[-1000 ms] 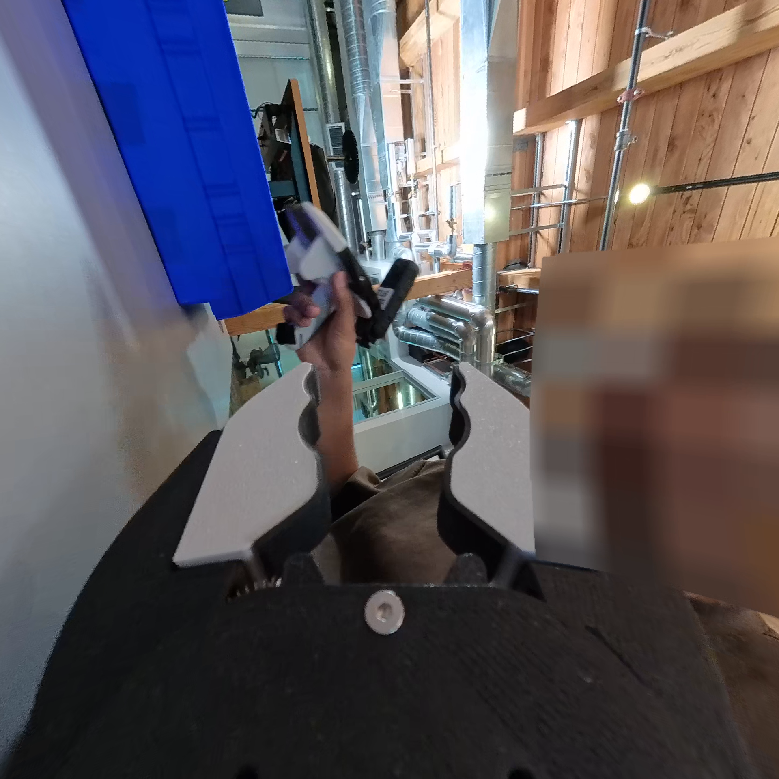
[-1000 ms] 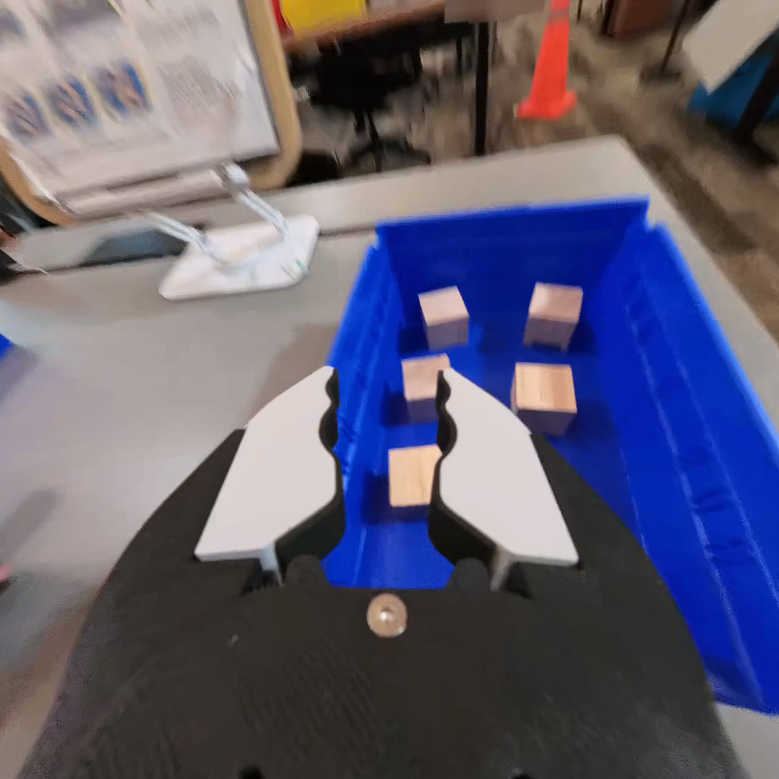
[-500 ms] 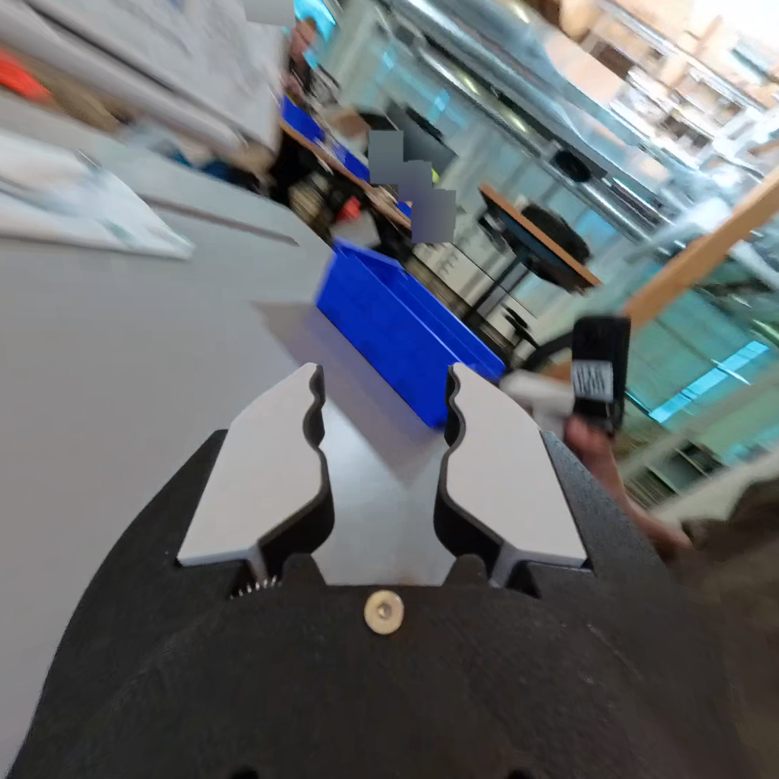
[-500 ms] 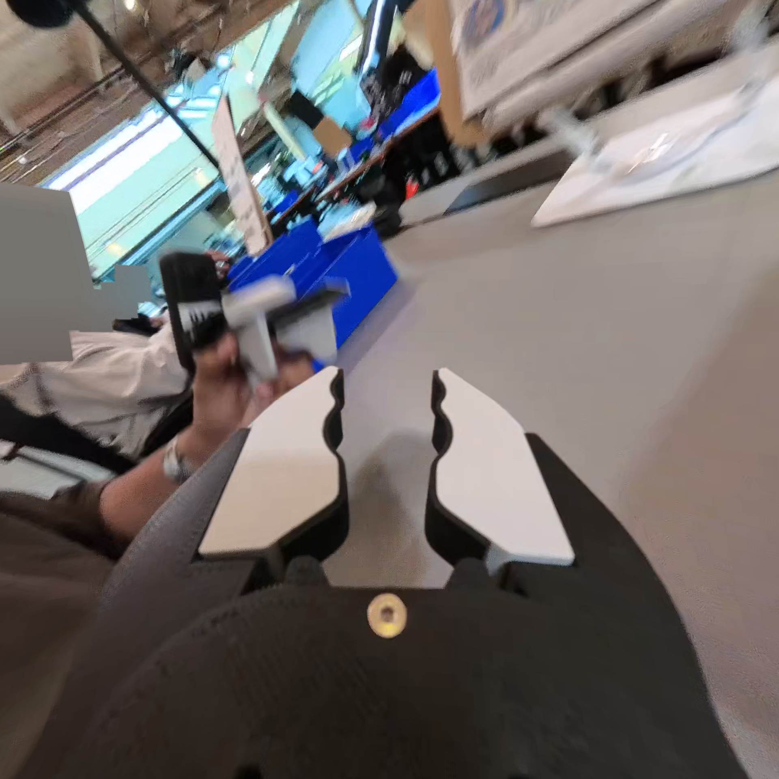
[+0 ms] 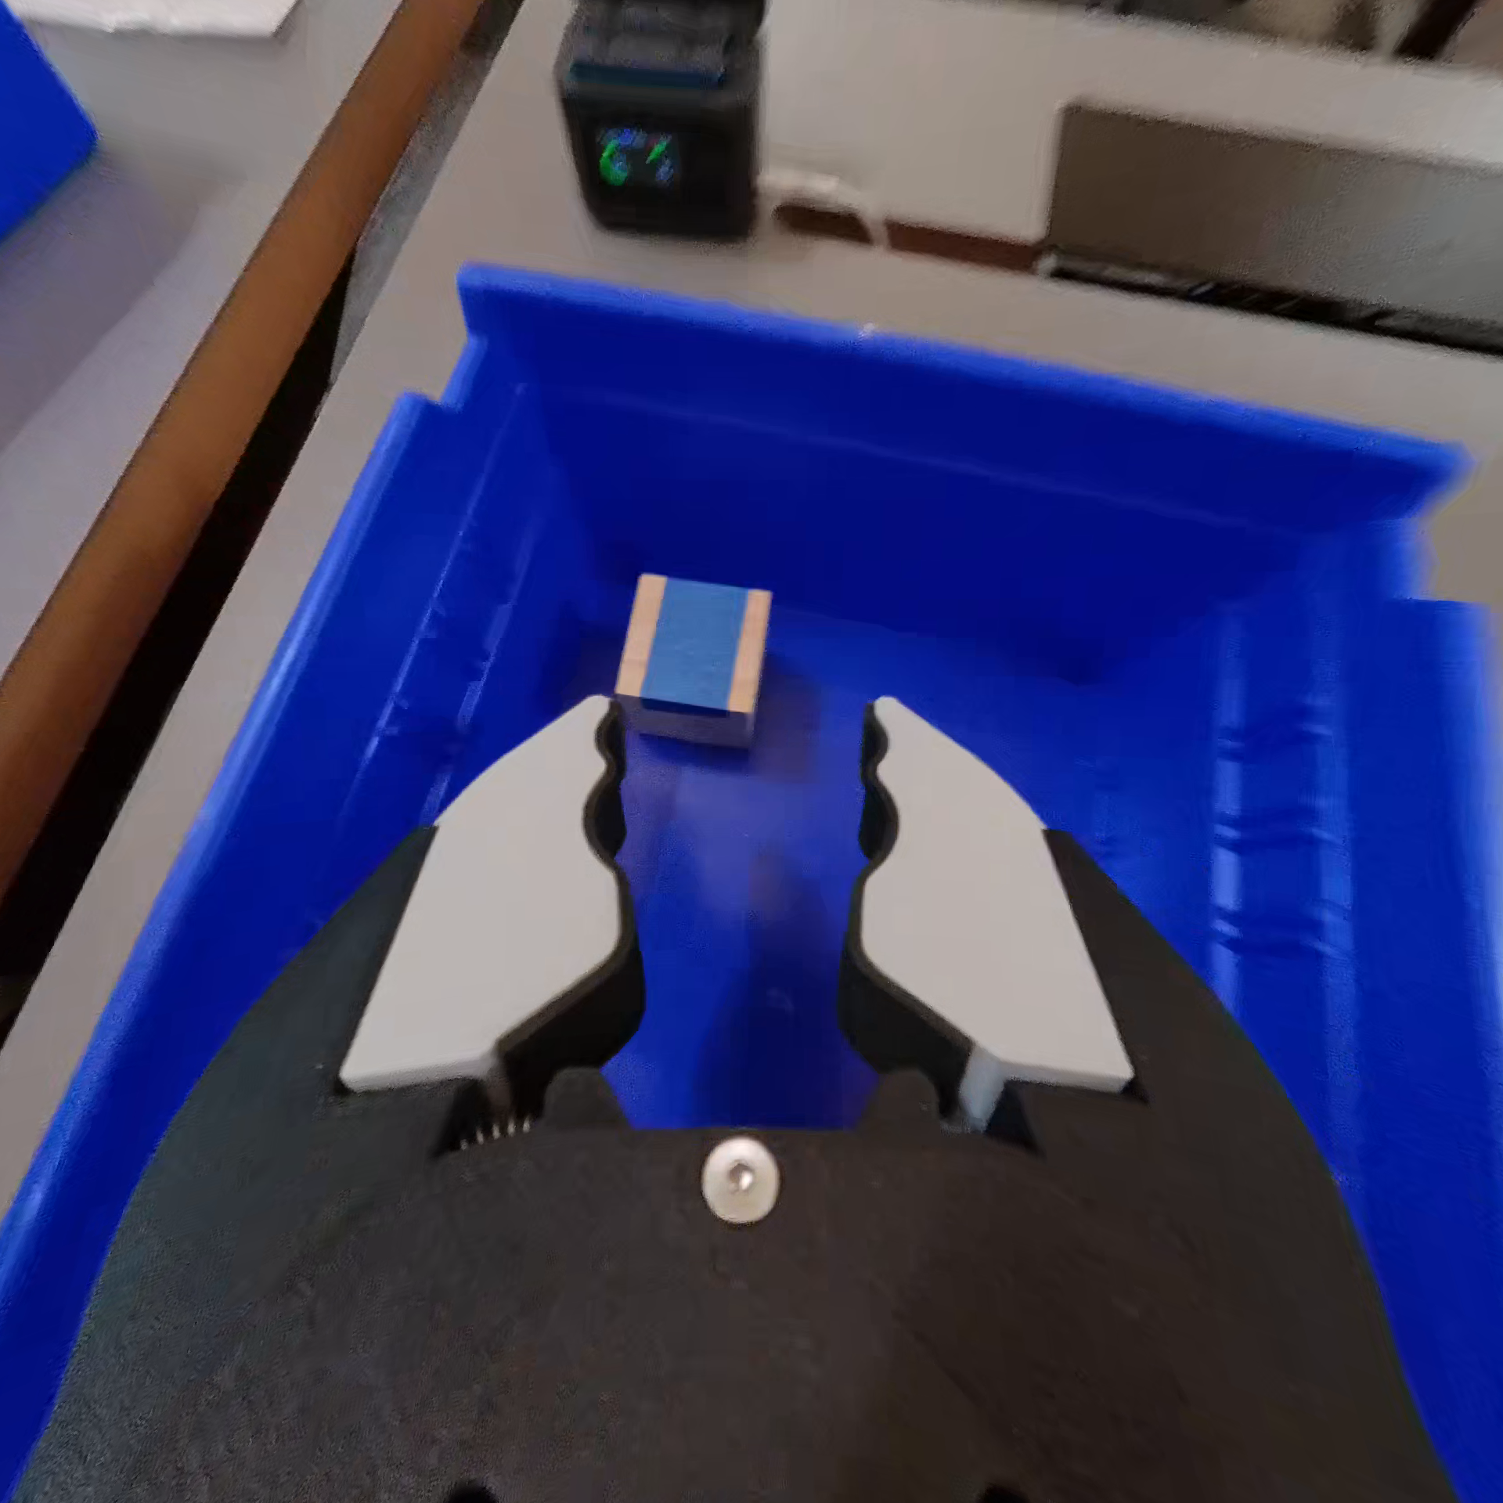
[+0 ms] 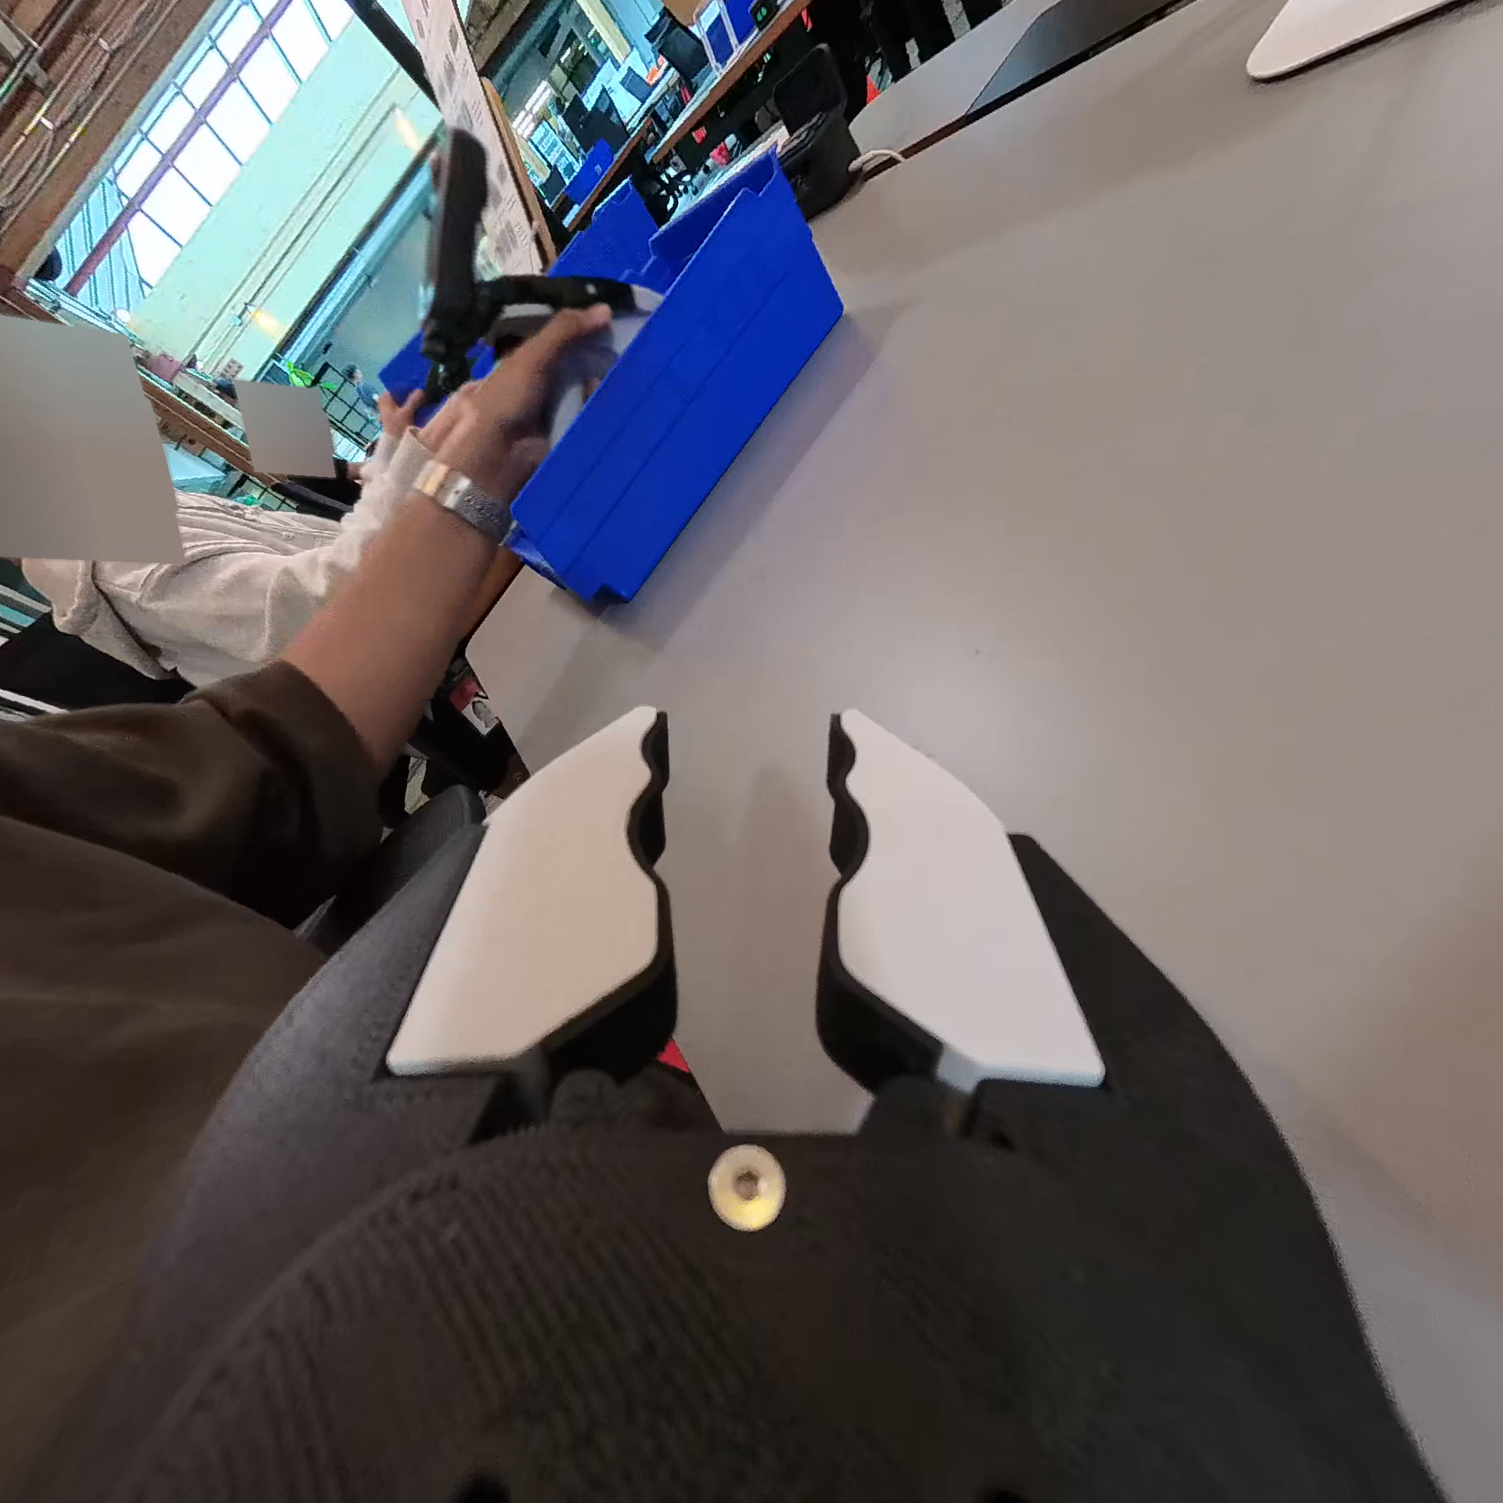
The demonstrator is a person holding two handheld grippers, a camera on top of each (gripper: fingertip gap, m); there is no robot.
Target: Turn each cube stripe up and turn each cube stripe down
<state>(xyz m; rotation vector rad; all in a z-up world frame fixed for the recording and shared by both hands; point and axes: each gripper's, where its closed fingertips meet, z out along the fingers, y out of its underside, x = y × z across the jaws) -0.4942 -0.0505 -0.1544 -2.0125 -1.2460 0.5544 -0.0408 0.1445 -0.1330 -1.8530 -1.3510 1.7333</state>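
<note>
In the left wrist view a wooden cube [image 5: 693, 655] with a blue stripe on its top face sits on the floor of a blue bin [image 5: 935, 455], near the far wall. My left gripper [image 5: 736, 712] is open and empty above the bin floor, with the cube just beyond its left fingertip [image 5: 598, 716]. In the right wrist view my right gripper [image 6: 747, 724] is open and empty over the grey table [image 6: 1139, 488]. The same view shows the blue bin [image 6: 691, 382] from outside at the table's left edge, with the left gripper [image 6: 520, 313] and a hand in it.
A small black device with a lit screen [image 5: 659, 138] stands on the table beyond the bin. A brown table edge [image 5: 244, 268] runs along the left. A white flat stand base [image 6: 1342, 32] lies at the table's far right. People sit beyond the table's left side.
The left gripper has swung from pointing across the room down into the blue bin over the striped cube. The right gripper has turned away from a bin of cubes and now faces bare table.
</note>
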